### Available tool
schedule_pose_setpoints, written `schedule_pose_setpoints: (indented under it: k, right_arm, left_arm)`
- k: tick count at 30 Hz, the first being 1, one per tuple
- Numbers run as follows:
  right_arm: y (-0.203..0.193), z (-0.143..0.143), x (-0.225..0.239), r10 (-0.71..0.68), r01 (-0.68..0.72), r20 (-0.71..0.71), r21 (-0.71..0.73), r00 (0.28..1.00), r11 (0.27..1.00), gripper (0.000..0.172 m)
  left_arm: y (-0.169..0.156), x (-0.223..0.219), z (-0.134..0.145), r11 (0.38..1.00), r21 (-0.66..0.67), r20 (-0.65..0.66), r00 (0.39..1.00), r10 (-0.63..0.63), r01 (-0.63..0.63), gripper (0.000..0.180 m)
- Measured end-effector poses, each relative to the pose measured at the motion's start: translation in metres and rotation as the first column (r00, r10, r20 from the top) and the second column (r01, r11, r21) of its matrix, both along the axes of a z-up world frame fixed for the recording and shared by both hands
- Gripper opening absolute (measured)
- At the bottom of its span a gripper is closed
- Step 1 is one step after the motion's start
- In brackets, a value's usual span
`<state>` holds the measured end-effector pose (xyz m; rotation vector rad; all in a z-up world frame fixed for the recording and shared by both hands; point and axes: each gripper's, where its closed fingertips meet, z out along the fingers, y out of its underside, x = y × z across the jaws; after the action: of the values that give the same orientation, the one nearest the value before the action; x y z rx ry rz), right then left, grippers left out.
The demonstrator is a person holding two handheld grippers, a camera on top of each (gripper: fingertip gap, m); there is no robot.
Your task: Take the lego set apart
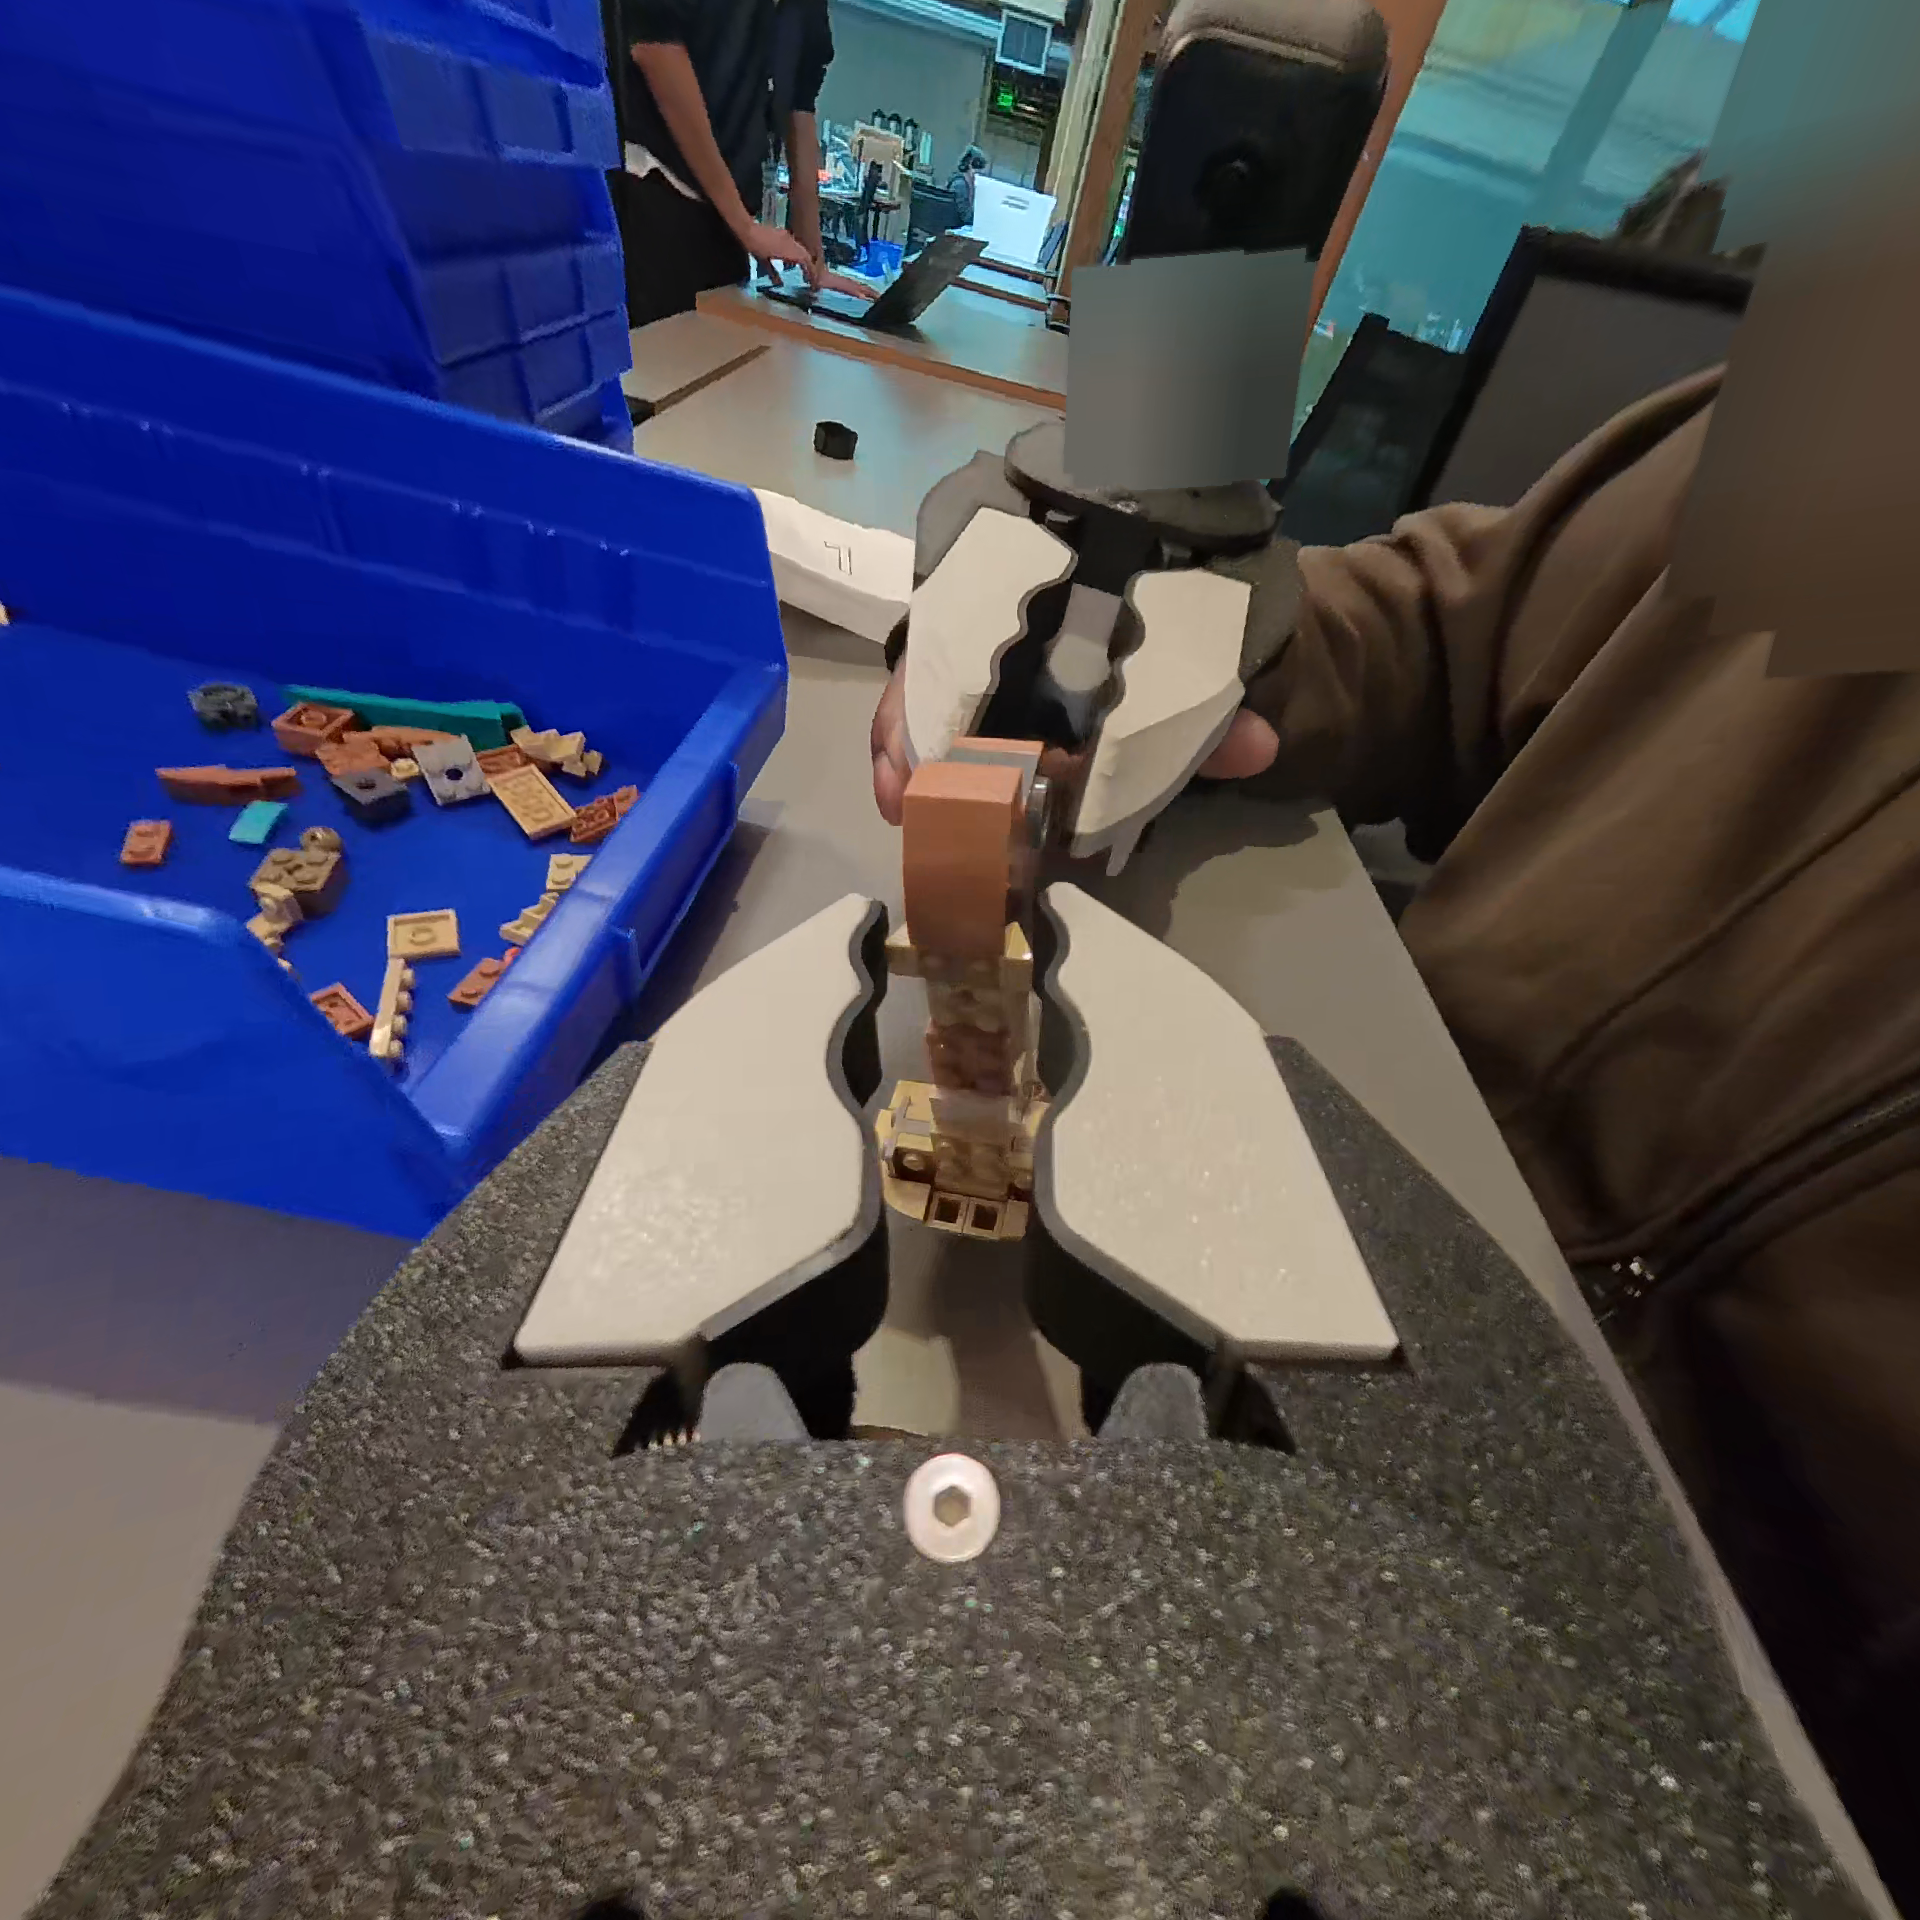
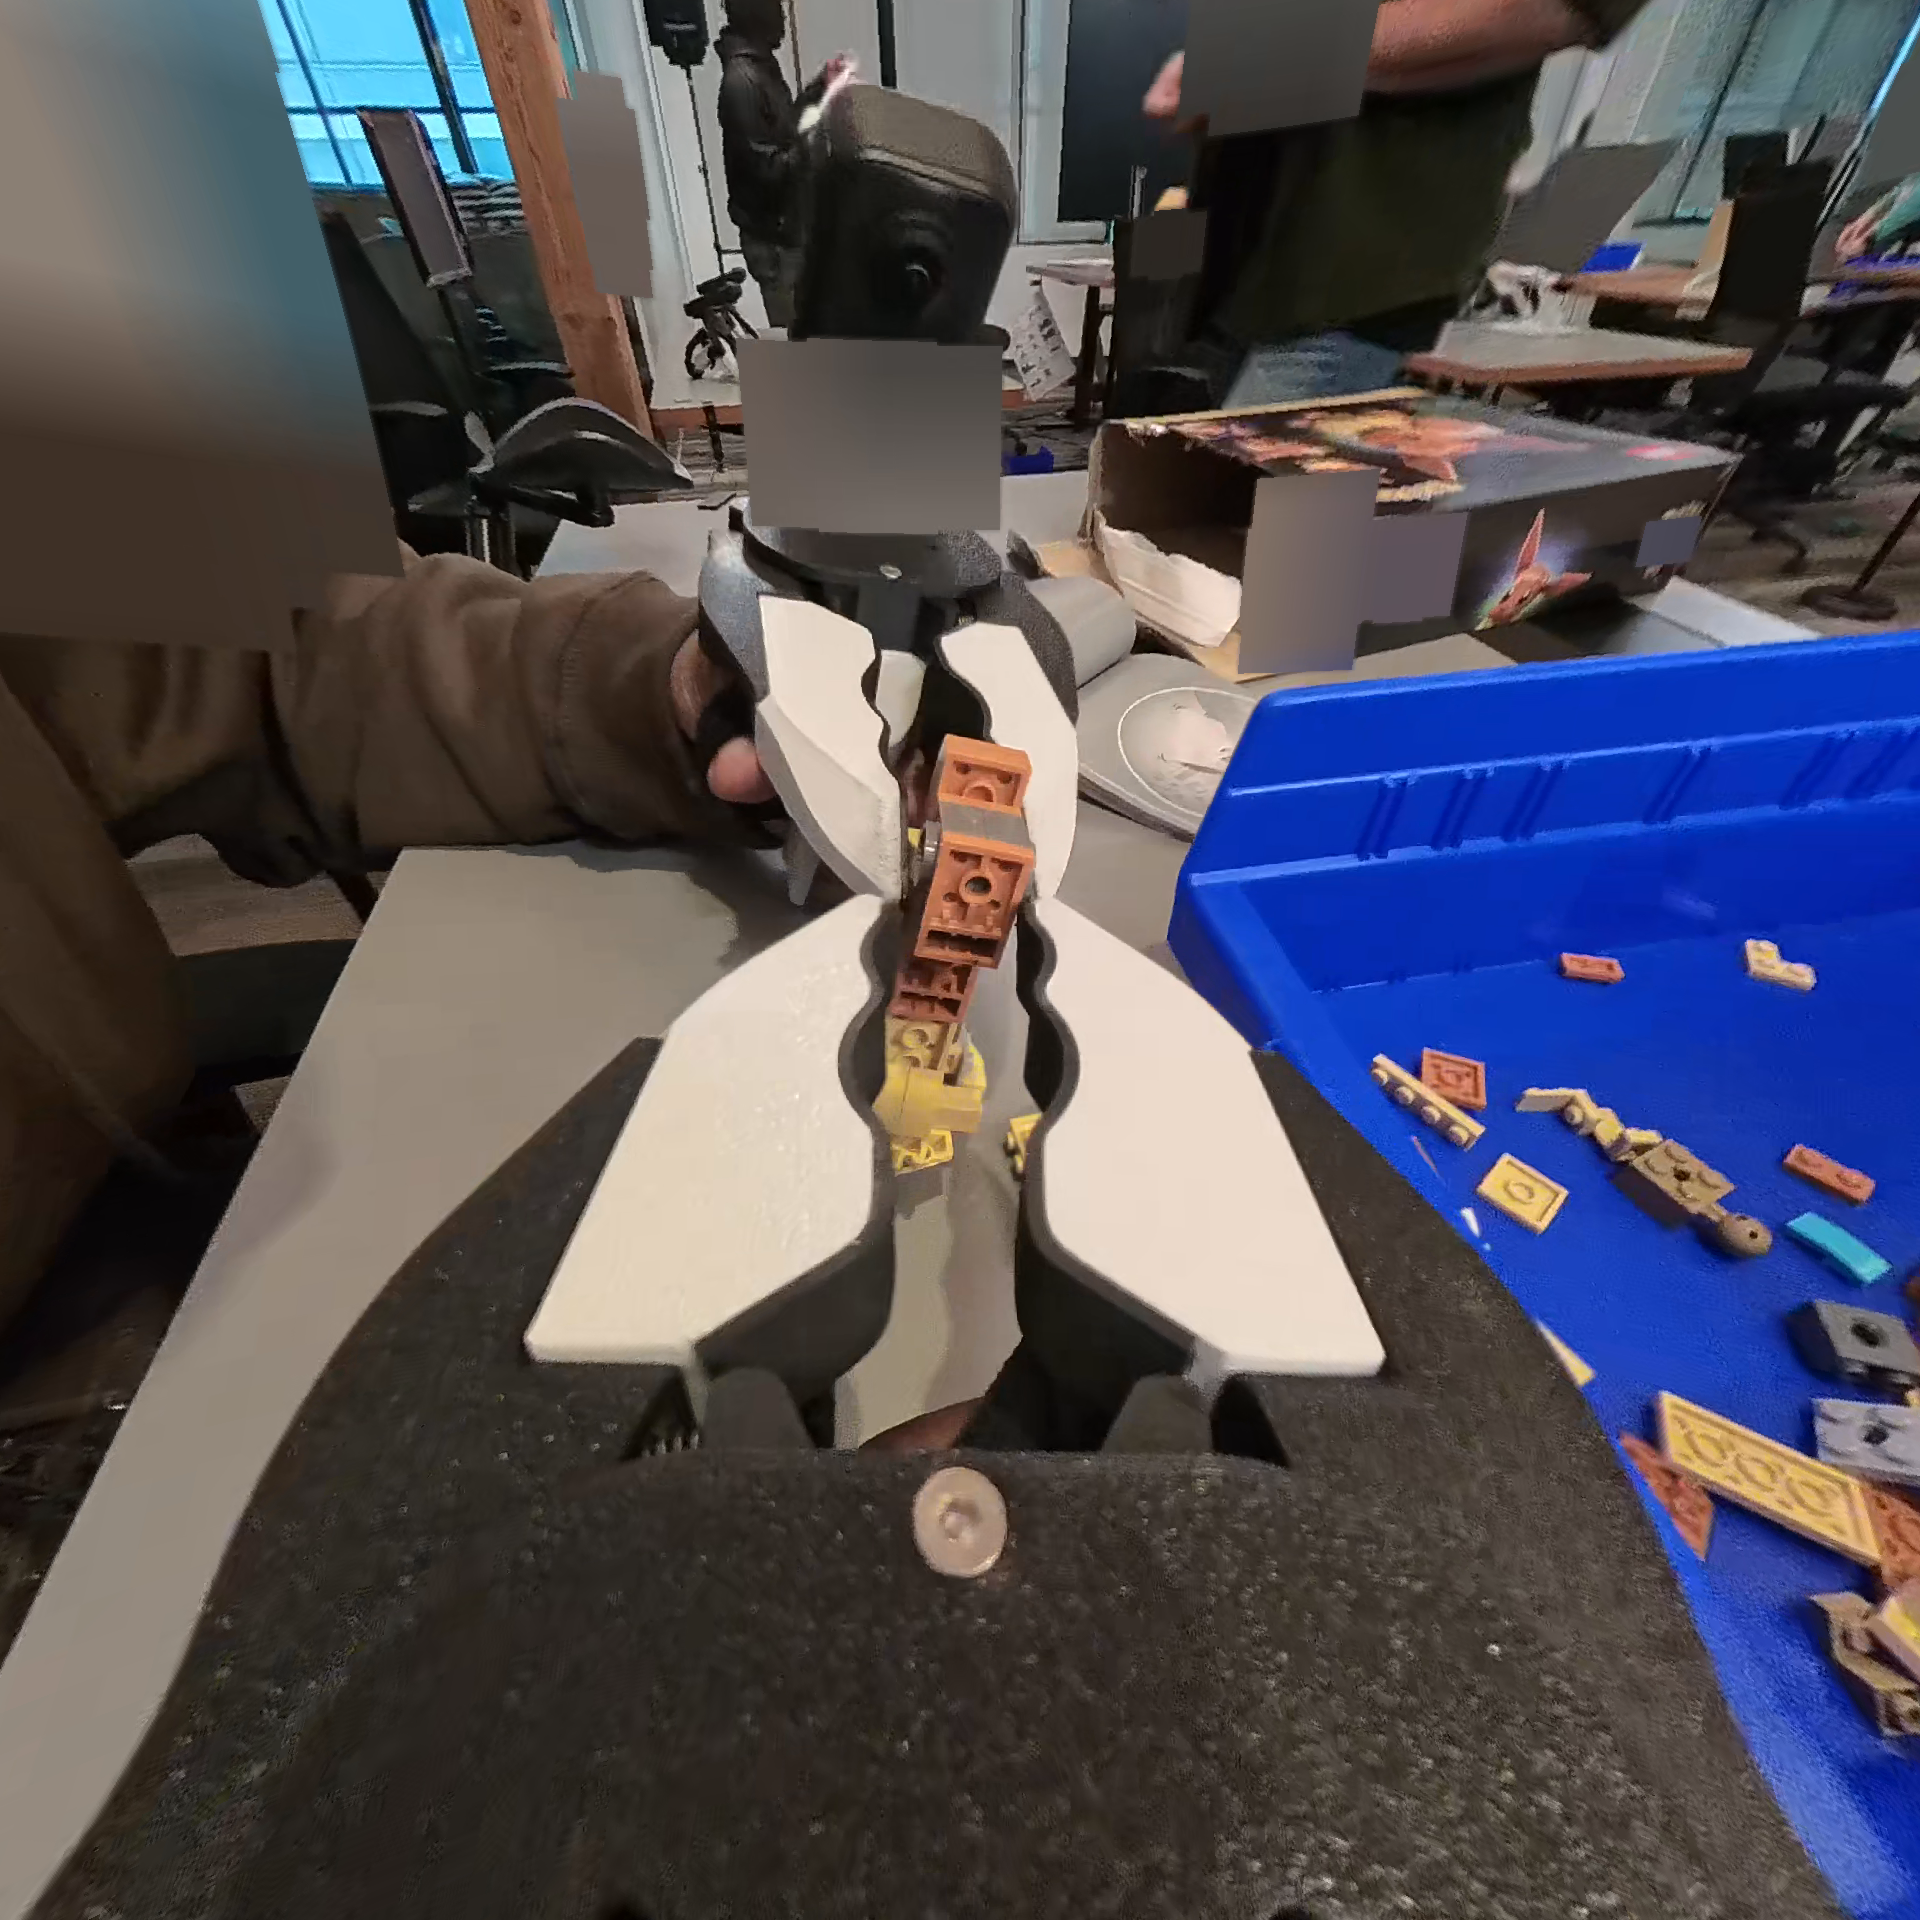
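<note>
Brown-and-tan brick build (image 1: 961,997) between both tongs

I hold the left grey two-finger gripper (image 1: 961,925) facing the right grey two-finger gripper (image 1: 1023,805), tip to tip above the table. Both have their jaws narrowly apart, closed from either end on the same brown and tan brick assembly (image 1: 961,862). My hands (image 2: 727,748) in brown sleeves (image 2: 416,707) grip the handles.

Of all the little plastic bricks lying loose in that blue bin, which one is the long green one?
The long teal-green sloped plastic piece lying at the far end of the blue plastic bin. The loose bricks around it are brown, tan or grey and much shorter; one other teal piece is small and stubby.
</note>
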<state>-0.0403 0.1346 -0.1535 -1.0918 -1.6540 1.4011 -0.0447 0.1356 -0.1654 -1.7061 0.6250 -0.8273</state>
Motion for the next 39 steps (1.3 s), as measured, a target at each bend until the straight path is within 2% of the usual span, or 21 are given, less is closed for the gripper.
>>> schedule_pose_setpoints:
  k: [9, 19, 25, 29, 34, 39]
  right_arm:
    - [0.003, -0.014, -0.004, 0.000, 0.010, 0.106, -0.091, 0.994, 0.996, 0.021]
    - [-0.001, -0.016, -0.005, 0.049, -0.011, 0.151, -0.244, 0.987, 0.970, 0.017]
    - [-0.002, -0.017, -0.003, 0.061, -0.021, 0.155, -0.247, 0.986, 0.969, 0.017]
    - [-0.002, -0.016, -0.003, 0.070, -0.028, 0.148, -0.270, 0.986, 0.962, 0.016]
    - [-0.003, -0.011, -0.002, 0.083, -0.039, 0.132, -0.307, 0.988, 0.951, 0.016]
    - [-0.003, -0.010, -0.002, 0.100, -0.050, 0.129, -0.343, 0.987, 0.938, 0.016]
  left_arm:
    - [0.005, -0.002, -0.006, 0.992, -0.124, 0.119, 0.993, 0.023, -0.008, 0.026]
    - [0.003, 0.003, -0.006, 0.993, -0.120, 0.122, 0.993, -0.004, 0.019, 0.026]
    - [0.003, -0.003, 0.007, 0.998, -0.063, 0.188, 0.982, 0.005, 0.007, 0.025]
    - [0.001, -0.004, 0.003, 0.998, -0.053, 0.145, 0.989, -0.004, 0.012, 0.021]
    - [0.000, 0.002, -0.001, 0.998, -0.058, 0.123, 0.992, -0.027, 0.034, 0.028]
    - [-0.002, 0.003, 0.000, 0.996, -0.064, 0.146, 0.988, -0.048, 0.058, 0.019]
